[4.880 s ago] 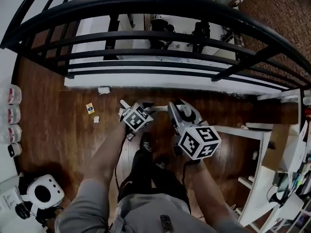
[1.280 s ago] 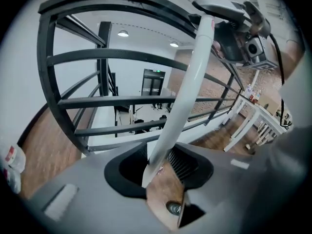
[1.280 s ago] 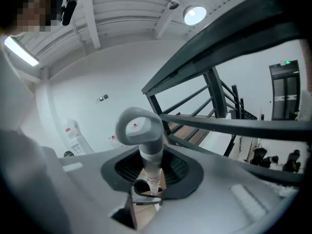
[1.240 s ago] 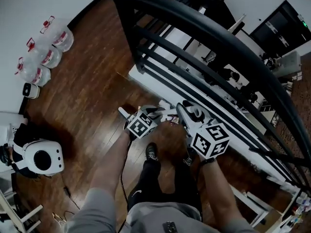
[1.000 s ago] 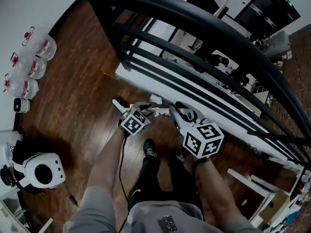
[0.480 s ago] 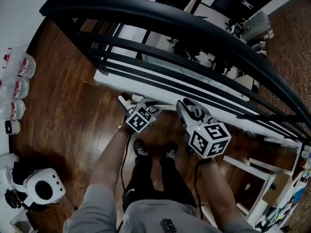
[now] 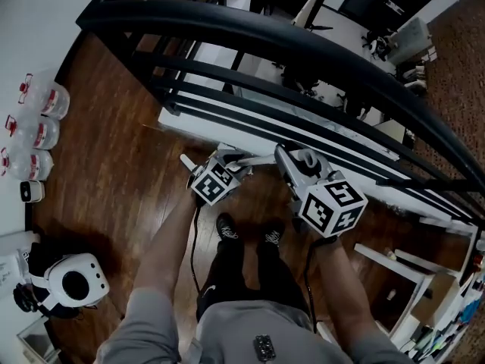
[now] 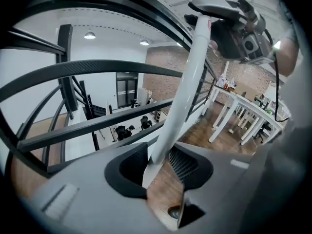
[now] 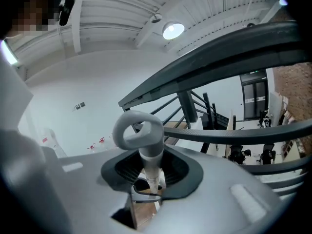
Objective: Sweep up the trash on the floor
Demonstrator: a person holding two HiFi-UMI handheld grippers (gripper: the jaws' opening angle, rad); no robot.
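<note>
Broom handle (image 7: 254,160), one, white, carried level with the near side of the black railing (image 7: 265,40), above the dark wooden floor (image 7: 121,173), spanning from the left gripper (image 8: 156,165) to the right gripper (image 9: 148,172). At the left gripper, jaws just been closing, pads now pinching the lower stretch of the pole, which slants up and to the right toward the other gripper. At the right gripper, jaws clamped on the top end just below the single grey hanging loop (image 9: 139,130). Two marker cubes in all, one per gripper: left cube (image 7: 214,182), right cube (image 7: 333,205). Two dark shoes (image 7: 226,228) side by side on the boards, near of the grippers. Three clear jugs (image 7: 38,133) with red caps in a row at the far left by the white wall, one small white unit (image 7: 30,191) just near of them. One white round-fronted device (image 7: 73,283) at the near left. One white worktop frame (image 7: 386,255) at the near right.
</note>
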